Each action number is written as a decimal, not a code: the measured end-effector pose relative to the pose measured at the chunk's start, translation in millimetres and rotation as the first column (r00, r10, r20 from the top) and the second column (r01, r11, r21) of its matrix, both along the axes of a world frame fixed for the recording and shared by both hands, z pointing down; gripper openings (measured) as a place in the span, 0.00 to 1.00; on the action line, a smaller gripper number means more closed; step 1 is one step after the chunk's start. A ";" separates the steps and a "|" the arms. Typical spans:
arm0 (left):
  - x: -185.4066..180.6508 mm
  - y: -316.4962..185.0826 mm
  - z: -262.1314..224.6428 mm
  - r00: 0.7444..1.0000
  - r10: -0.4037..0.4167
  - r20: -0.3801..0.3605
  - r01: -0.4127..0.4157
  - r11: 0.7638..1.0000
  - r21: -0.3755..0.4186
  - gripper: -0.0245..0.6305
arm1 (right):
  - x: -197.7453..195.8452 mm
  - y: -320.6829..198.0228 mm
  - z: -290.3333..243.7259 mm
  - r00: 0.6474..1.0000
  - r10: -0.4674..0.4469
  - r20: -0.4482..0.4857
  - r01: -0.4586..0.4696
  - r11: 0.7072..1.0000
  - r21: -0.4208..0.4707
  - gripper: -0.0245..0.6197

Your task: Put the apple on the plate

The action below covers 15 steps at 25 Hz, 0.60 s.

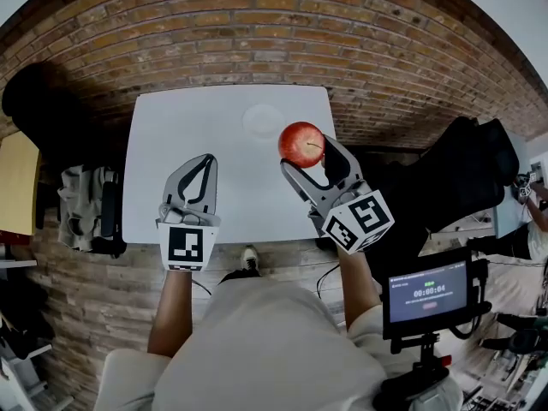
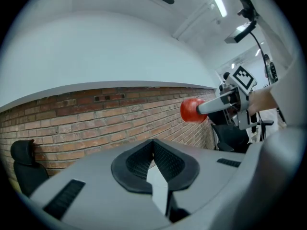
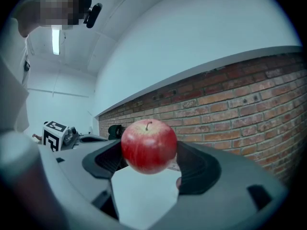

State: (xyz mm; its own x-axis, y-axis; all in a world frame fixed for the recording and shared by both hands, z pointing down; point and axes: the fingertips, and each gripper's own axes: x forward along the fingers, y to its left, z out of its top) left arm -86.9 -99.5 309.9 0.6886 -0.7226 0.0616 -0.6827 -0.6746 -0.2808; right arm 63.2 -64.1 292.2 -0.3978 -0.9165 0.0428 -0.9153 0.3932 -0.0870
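Right tongs (image 1: 306,154) clamp the round red apple (image 1: 300,142) above the white counter (image 1: 171,135) near its far right corner, left tongs (image 1: 207,161) closed and empty; carry step, next likely shift over the pale round plate (image 1: 262,121) by the far edge, lower, release.

The apple (image 3: 148,146) has a glossy, smooth red skin with a soft sheen. The fingers (image 2: 96,186) are matt grey plastic — their black pads (image 2: 169,161) finely ribbed and rubbery-looking. The worktop (image 1: 171,161) is smooth matt white, the plate (image 1: 262,121) smooth white too, the floor (image 1: 257,24) rough brick.
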 end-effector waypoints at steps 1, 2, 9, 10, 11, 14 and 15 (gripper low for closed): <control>-1.7 -6.8 1.3 1.000 -0.002 0.001 0.002 1.000 -0.004 0.05 | -1.5 -7.5 1.2 1.000 -0.003 0.006 0.003 1.000 -0.002 0.59; -3.0 -12.8 2.2 1.000 -0.003 0.001 0.003 1.000 -0.008 0.05 | -2.5 -14.2 2.9 1.000 -0.004 0.008 0.004 1.000 -0.007 0.59; 1.3 -31.1 10.5 1.000 0.014 0.003 -0.014 1.000 -0.028 0.05 | 1.0 -40.8 19.4 1.000 0.013 0.007 -0.012 0.999 -0.041 0.59; 1.7 -32.9 12.6 1.000 0.016 0.004 -0.016 0.999 -0.033 0.05 | 0.8 -42.8 21.5 1.000 0.014 0.005 -0.014 0.999 -0.046 0.59; 2.2 -34.7 14.5 1.000 0.018 0.007 -0.017 0.999 -0.037 0.05 | 0.4 -44.4 23.8 1.000 0.015 0.002 -0.015 0.999 -0.050 0.59; 4.4 -38.5 19.4 1.000 0.020 0.012 -0.020 0.999 -0.047 0.05 | 0.2 -47.8 31.6 1.000 0.010 -0.005 -0.011 0.998 -0.069 0.59; 4.9 -39.5 20.8 1.000 0.019 0.013 -0.018 0.999 -0.051 0.05 | 0.4 -49.2 33.5 1.000 0.008 -0.006 -0.009 0.997 -0.074 0.59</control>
